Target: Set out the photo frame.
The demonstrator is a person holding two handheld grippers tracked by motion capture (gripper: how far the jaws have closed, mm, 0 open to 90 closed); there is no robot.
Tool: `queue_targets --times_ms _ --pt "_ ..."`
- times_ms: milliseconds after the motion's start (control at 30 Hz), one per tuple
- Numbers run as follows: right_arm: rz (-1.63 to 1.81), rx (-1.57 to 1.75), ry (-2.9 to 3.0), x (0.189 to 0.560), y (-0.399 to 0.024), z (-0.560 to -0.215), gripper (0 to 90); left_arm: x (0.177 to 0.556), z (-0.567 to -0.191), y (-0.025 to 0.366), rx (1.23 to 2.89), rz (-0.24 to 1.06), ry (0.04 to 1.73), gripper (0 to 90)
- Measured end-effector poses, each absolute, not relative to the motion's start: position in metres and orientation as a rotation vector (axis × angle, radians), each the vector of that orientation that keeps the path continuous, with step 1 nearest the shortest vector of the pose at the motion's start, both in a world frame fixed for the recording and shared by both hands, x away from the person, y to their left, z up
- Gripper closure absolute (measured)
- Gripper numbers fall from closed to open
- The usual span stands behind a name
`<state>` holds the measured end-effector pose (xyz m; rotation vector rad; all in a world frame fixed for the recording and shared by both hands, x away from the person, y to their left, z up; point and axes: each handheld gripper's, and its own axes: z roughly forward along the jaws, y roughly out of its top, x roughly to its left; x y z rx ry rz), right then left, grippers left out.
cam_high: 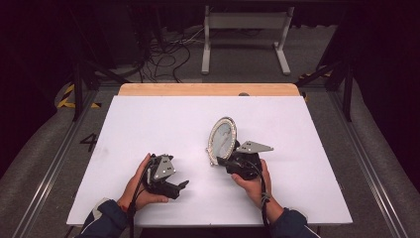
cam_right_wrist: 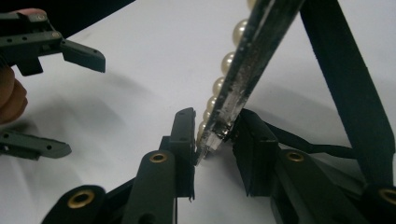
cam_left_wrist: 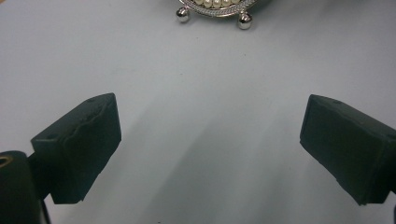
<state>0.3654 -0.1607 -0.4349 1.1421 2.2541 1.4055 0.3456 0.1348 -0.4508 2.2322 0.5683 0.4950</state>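
An oval picture frame [cam_high: 222, 139] with a pearl-studded silver rim stands tilted on the white table [cam_high: 158, 124], right of centre. My right gripper [cam_high: 225, 161] comes at it from the near side. In the right gripper view both pads press the frame's lower edge [cam_right_wrist: 252, 56], so this gripper [cam_right_wrist: 215, 116] is shut on it. The frame's black back strut [cam_right_wrist: 345, 84] leans beside it. My left gripper [cam_high: 179, 188] lies low on the table to the left, apart from the frame. Its jaws [cam_left_wrist: 210, 107] stand wide open with nothing between them, and the frame's ball feet [cam_left_wrist: 217, 7] lie ahead.
A wooden strip [cam_high: 208, 89] runs along the table's far edge. Beyond it on the floor are a white metal stand [cam_high: 245, 22] and loose cables [cam_high: 163, 54]. Metal rails flank the table on both sides.
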Motion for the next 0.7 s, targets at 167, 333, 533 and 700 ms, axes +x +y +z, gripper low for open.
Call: queue_targets --times_ms 167,333,533,700 --pt "1.387 1.118 2.24 0.365 -0.16 -0.434 69.9 0.346 -0.448 0.137 2.207 0.487 0.573 6.0" --pt "1.363 1.093 2.231 0.365 -0.156 -0.435 67.1 0.346 -0.447 0.139 2.203 0.492 0.573 6.0" --pt "1.365 1.106 2.206 0.369 -0.146 -0.442 53.4 0.345 -0.447 0.137 2.209 0.492 0.573 6.0" --pt "1.359 1.125 2.128 0.369 -0.138 -0.447 58.5 0.345 -0.448 0.135 2.217 0.489 0.568 6.2"
